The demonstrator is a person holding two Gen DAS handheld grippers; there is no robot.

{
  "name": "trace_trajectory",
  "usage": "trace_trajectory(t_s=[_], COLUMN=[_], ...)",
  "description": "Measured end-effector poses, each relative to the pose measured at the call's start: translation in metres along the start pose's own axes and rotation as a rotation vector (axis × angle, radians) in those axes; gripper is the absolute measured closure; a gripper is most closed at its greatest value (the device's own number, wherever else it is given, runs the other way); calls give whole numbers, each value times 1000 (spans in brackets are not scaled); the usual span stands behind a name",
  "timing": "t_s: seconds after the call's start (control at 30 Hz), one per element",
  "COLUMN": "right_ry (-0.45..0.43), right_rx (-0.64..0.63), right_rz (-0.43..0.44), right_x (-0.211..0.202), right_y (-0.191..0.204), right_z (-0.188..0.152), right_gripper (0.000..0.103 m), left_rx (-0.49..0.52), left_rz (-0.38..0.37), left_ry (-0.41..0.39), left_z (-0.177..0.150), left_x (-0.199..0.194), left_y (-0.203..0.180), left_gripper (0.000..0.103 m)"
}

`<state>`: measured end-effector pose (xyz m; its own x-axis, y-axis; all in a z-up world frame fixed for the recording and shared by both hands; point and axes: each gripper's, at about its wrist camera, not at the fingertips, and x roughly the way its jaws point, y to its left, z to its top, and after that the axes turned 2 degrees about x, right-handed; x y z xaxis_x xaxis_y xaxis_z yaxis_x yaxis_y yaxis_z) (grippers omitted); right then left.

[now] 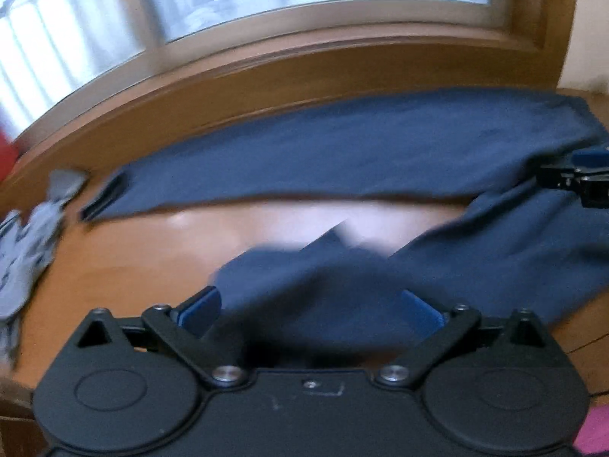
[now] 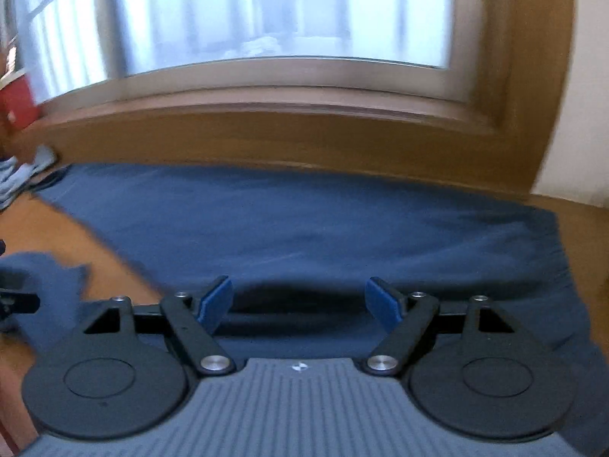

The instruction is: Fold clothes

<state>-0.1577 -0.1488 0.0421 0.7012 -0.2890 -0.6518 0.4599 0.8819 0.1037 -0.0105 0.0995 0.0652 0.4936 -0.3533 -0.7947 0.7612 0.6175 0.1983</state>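
Note:
A navy garment (image 1: 342, 152) lies spread along the far side of the wooden table (image 1: 133, 251), below the window. One end of it is bunched up between the wide-apart blue pads (image 1: 201, 304) of my left gripper (image 1: 312, 304), blurred and raised off the table. My right gripper (image 2: 298, 301) hovers just over the flat navy garment (image 2: 304, 228); it is open, its jaws wide with only the cloth's surface below them. In the left wrist view the right gripper (image 1: 571, 179) shows at the right edge, over the garment.
A crumpled grey garment (image 1: 23, 259) lies at the table's left edge. A red object (image 2: 15, 103) stands at the far left by the window. The wooden sill (image 2: 266, 133) runs right behind the cloth. Something pink (image 1: 593, 430) shows at the lower right.

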Motion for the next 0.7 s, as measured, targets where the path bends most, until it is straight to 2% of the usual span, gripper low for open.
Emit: trace_trajectory(t_s=[0.17, 0.23, 0.3, 0.4, 0.43, 0.5, 0.53, 0.6, 0.7], right_ry=[64, 56, 60, 65, 70, 112, 127, 147, 168], right_rx=[36, 7, -8, -61, -77, -71, -46, 11, 64], right_rz=[171, 160, 158, 234, 249, 264, 287, 347, 318], right_x=[5, 5, -4, -4, -1, 12, 16, 24, 27], right_y=[83, 109, 129, 149, 154, 157, 159, 163, 173], right_z=[-23, -28, -29, -33, -33, -31, -31, -33, -34], right_gripper=[24, 24, 24, 24, 24, 24, 24, 24, 24], left_rx=[43, 42, 12, -17, -29, -68, -73, -41, 11], left_rz=[11, 26, -7, -34, -15, -13, -36, -37, -24], left_ry=[-34, -3, 24, 42, 62, 92, 91, 98, 99], left_z=[-45, -56, -62, -67, -67, -66, -68, -69, -74], left_x=[-14, -9, 3, 17, 20, 24, 22, 22, 26], left_y=[49, 57, 60, 68, 71, 76, 79, 83, 90], left_gripper=[2, 2, 2, 2, 2, 2, 2, 2, 2])
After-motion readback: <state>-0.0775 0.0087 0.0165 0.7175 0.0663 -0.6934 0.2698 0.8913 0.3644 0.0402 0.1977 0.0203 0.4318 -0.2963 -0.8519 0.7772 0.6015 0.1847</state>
